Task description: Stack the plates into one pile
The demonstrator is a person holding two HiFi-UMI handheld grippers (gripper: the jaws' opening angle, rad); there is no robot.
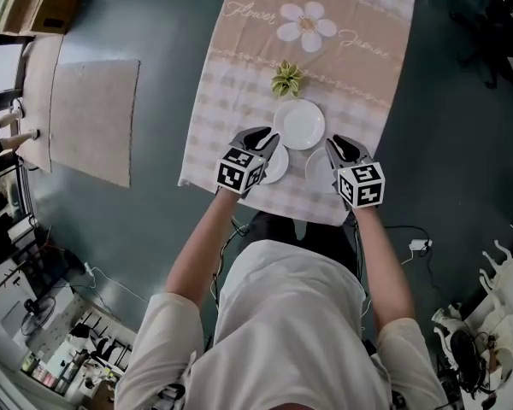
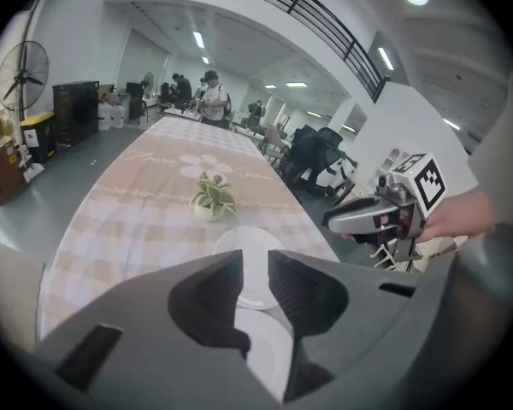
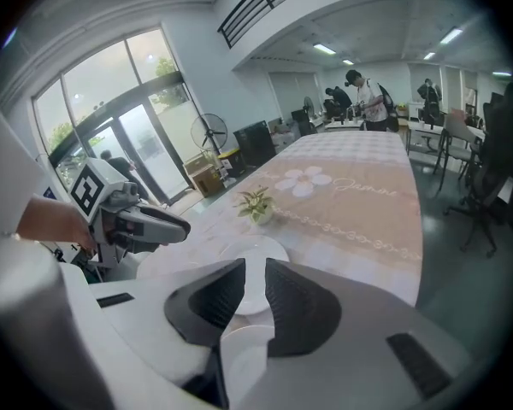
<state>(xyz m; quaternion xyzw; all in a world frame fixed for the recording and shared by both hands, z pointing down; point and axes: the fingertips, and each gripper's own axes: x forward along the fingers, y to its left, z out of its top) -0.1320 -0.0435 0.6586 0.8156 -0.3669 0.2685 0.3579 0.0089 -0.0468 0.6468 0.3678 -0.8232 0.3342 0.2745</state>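
On a beige checked tablecloth (image 1: 239,84) lies a large white plate (image 1: 299,124), with two smaller white plates (image 1: 278,167) (image 1: 316,168) nearer me, left and right. My left gripper (image 1: 265,137) hovers over the left small plate, jaws apart and empty. My right gripper (image 1: 335,146) hangs over the right small plate, also open and empty. In the left gripper view the gripper (image 2: 256,267) frames the large plate (image 2: 239,239) and a near plate (image 2: 269,357). In the right gripper view the gripper (image 3: 255,272) frames the large plate (image 3: 261,250) and a near plate (image 3: 239,361).
A small potted plant (image 1: 287,79) stands just behind the large plate. The cloth's near edge (image 1: 265,203) runs right below the grippers. A second covered table (image 1: 90,118) stands left across the grey floor. Cables (image 1: 415,246) lie on the right. People stand far beyond the table (image 2: 209,92).
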